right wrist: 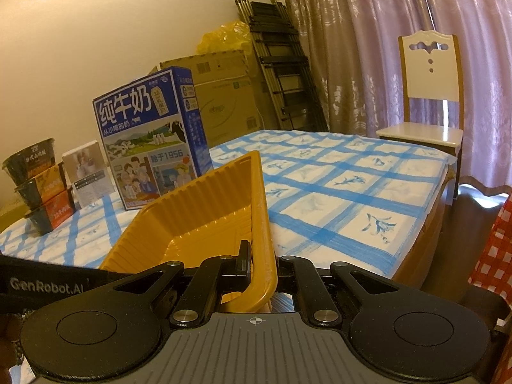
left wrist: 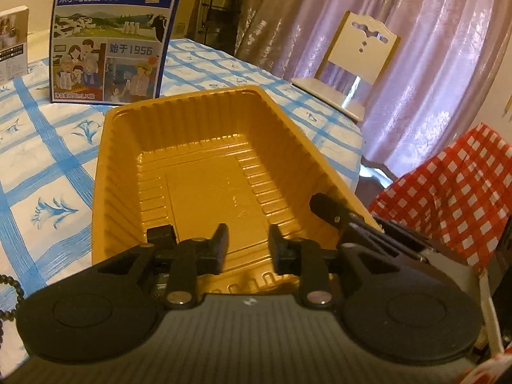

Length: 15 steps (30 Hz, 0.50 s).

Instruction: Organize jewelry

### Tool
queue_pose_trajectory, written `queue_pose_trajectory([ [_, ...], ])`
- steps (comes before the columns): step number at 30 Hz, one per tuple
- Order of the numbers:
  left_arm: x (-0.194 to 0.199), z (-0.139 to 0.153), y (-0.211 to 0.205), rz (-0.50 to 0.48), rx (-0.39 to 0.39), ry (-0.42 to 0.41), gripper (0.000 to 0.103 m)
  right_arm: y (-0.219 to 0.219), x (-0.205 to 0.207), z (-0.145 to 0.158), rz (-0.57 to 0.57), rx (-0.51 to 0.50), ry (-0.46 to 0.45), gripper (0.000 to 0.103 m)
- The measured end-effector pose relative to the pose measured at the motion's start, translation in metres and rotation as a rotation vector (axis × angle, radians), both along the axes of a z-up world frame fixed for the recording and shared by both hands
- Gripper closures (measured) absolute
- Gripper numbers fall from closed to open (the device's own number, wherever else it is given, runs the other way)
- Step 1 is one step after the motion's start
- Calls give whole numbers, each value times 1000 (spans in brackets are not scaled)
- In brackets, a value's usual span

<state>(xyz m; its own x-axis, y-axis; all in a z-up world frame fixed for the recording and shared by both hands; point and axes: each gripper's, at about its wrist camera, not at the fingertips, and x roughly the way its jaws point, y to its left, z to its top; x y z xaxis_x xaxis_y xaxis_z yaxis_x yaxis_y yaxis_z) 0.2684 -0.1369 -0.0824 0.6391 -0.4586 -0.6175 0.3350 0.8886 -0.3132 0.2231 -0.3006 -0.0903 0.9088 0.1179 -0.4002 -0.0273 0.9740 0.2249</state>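
A golden ribbed plastic tray [left wrist: 204,147] lies on the blue-checked tablecloth, empty inside. My left gripper [left wrist: 248,246] is open and empty, its fingers hovering over the tray's near end. My right gripper [right wrist: 260,265] is shut on the tray's near right rim [right wrist: 264,224], one finger inside the wall and one outside; it shows in the left wrist view as a black finger [left wrist: 329,209] on that rim. A dark beaded bracelet [left wrist: 9,291] lies on the cloth at the far left edge, mostly cut off.
A blue milk carton box [left wrist: 112,35] stands behind the tray. A small white box [right wrist: 88,172] and stacked instant-noodle bowls [right wrist: 41,185] sit at the left. A white chair [right wrist: 428,102], cardboard box, folded ladder and curtains are beyond the table. Red-checked cloth [left wrist: 454,192] lies at right.
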Motion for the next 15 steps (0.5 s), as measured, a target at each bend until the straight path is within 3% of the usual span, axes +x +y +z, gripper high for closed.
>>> queue_pose_trajectory([
  [8, -26, 27, 36, 67, -60, -100, 68, 0, 1, -3, -6, 1, 10, 96],
  [12, -48, 32, 72, 131, -25, -114, 68, 0, 1, -3, -7, 2, 11, 96],
  [15, -67, 26, 108, 207, 47, -94, 68, -1, 1, -2, -5, 0, 10, 96],
])
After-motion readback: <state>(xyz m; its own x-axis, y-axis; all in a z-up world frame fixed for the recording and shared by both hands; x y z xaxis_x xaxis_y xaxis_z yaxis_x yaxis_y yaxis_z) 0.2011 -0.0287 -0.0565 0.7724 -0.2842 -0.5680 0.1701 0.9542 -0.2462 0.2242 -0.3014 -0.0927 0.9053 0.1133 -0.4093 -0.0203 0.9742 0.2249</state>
